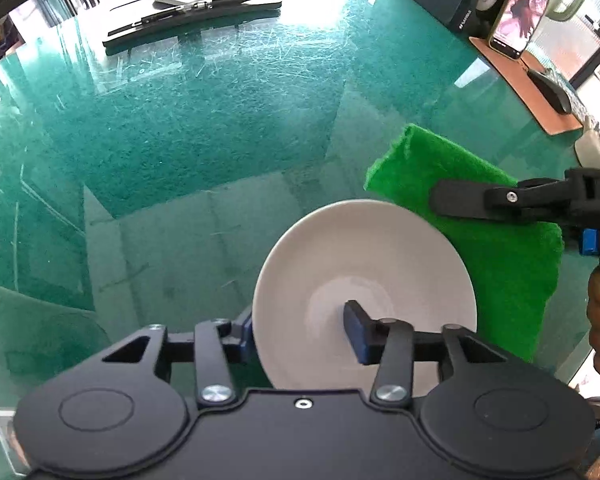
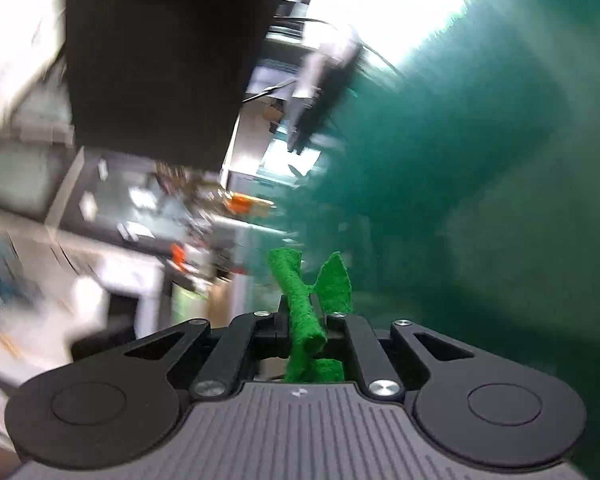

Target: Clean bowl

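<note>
Now, progress: early, by my judgement; the cloth is picked up and the bowl is steadied, but no wiping contact shows yet.
Bowl: the white bowl sits on the table, close under the left wrist camera, its inside looking plain and unmarked.
Left hand-held gripper: the left hand-held gripper straddles the bowl's near wall, one finger inside and one outside; jaws part-way in, seemingly clamped on the rim.
Right hand-held gripper: the right hand-held gripper is pinched nearly closed on a fold of the green cloth.
Cloth: the cloth hangs from that grip just beside the bowl's right edge, part of it behind the rim.
Left to do: bring the cloth into the bowl and rub the inside.
Surface: green glass, scratched, with bright glare.
Room: a phone, a mouse on a brown mat, and a speaker stand at the far right; the right wrist view is blurred.
</note>
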`<control>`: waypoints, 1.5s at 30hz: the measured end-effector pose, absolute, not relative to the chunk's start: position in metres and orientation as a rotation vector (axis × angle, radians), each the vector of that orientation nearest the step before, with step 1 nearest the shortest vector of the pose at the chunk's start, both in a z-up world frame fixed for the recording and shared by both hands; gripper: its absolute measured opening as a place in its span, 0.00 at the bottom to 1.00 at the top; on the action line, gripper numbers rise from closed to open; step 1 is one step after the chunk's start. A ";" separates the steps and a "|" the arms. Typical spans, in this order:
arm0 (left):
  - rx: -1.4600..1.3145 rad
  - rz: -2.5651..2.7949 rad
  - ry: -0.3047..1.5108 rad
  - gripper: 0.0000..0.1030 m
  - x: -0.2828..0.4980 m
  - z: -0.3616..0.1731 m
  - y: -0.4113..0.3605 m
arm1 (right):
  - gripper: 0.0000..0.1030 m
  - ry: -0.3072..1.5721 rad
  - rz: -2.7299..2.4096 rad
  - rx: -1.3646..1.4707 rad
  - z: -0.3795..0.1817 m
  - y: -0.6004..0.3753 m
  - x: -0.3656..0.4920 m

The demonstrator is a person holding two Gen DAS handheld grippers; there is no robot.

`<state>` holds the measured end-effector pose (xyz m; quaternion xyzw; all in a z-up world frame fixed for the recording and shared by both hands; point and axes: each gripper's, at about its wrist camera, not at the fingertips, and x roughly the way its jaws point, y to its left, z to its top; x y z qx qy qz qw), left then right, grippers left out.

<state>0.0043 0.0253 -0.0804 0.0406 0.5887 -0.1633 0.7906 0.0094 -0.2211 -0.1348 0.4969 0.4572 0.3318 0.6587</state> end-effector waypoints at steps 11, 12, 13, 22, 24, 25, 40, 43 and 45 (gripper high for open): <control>0.134 -0.355 1.258 0.72 0.001 -0.083 0.018 | 0.28 1.040 0.795 1.082 -0.125 -0.217 -0.001; 0.132 -0.353 1.258 0.73 0.001 -0.083 0.019 | 0.36 1.028 0.798 1.054 -0.121 -0.214 0.000; 0.134 -0.354 1.259 0.73 0.001 -0.083 0.019 | 0.39 1.014 0.798 1.017 -0.115 -0.212 0.001; 0.136 -0.357 1.253 0.73 0.004 -0.083 0.018 | 0.04 0.983 0.669 0.886 -0.101 -0.224 -0.003; 0.127 -0.360 1.246 0.63 0.005 -0.082 0.020 | 0.04 0.991 0.659 0.910 -0.105 -0.226 -0.003; 0.124 -0.361 1.244 0.57 0.005 -0.082 0.020 | 0.04 0.987 0.656 0.941 -0.108 -0.228 -0.003; 0.105 -0.403 1.193 0.55 0.008 -0.082 0.021 | 0.05 1.048 0.621 1.184 -0.143 -0.222 0.017; 0.162 -0.413 1.195 0.76 0.006 -0.085 0.011 | 0.05 1.051 0.681 1.177 -0.141 -0.202 0.041; 0.166 -0.402 1.190 0.78 0.004 -0.087 0.007 | 0.05 1.062 0.717 1.141 -0.138 -0.186 0.053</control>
